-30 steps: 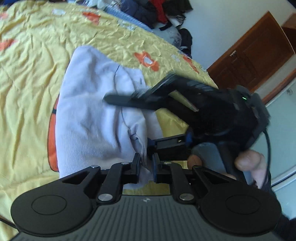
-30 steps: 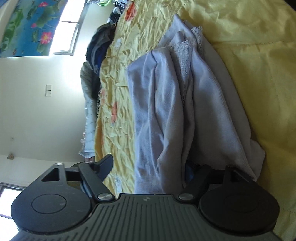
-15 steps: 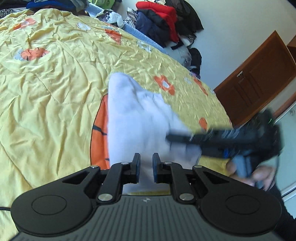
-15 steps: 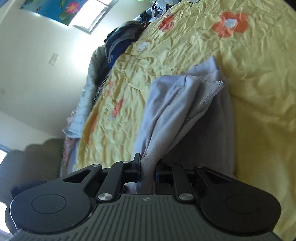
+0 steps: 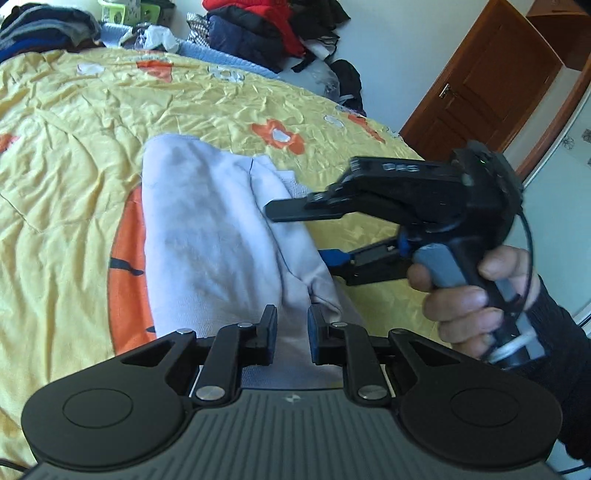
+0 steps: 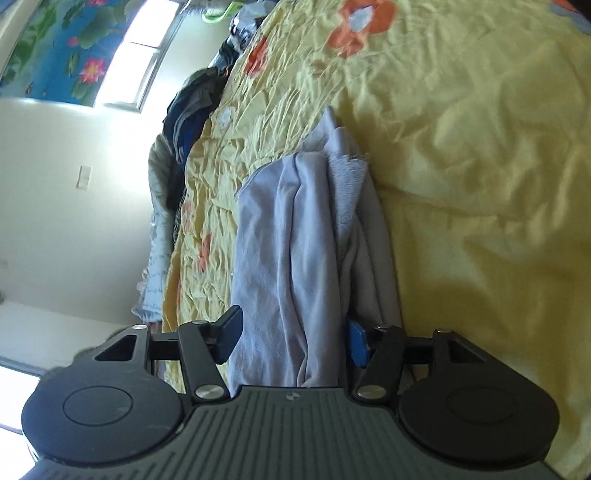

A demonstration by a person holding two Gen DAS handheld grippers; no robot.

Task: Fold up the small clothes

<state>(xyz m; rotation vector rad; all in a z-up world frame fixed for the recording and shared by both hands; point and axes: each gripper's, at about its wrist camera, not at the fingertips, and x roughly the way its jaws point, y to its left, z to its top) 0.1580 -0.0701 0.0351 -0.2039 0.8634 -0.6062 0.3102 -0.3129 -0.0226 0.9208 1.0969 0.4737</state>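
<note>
A pale lilac garment [image 5: 207, 229] lies partly folded on the yellow flowered bedcover [image 5: 74, 155], its right side doubled over. My left gripper [image 5: 291, 332] hovers at the garment's near edge. Its jaws stand a narrow gap apart and are opening, with nothing pinched between the pads. My right gripper [image 5: 306, 234] comes in from the right, held in a person's hand [image 5: 461, 295]. In the right wrist view the bunched garment [image 6: 288, 258] runs between the right gripper [image 6: 291, 343] jaws, which are opening wide and do not press on it.
A heap of dark and red clothes [image 5: 258, 33] lies at the far end of the bed. A brown wooden door [image 5: 491, 85] stands at the right. More clothes [image 6: 192, 107] hang off the bed's edge below a window [image 6: 147, 59].
The right gripper pinched the garment's fold half a second ago and has now spread its jaws again. In the left wrist view it moved off the garment's middle toward its right edge.
</note>
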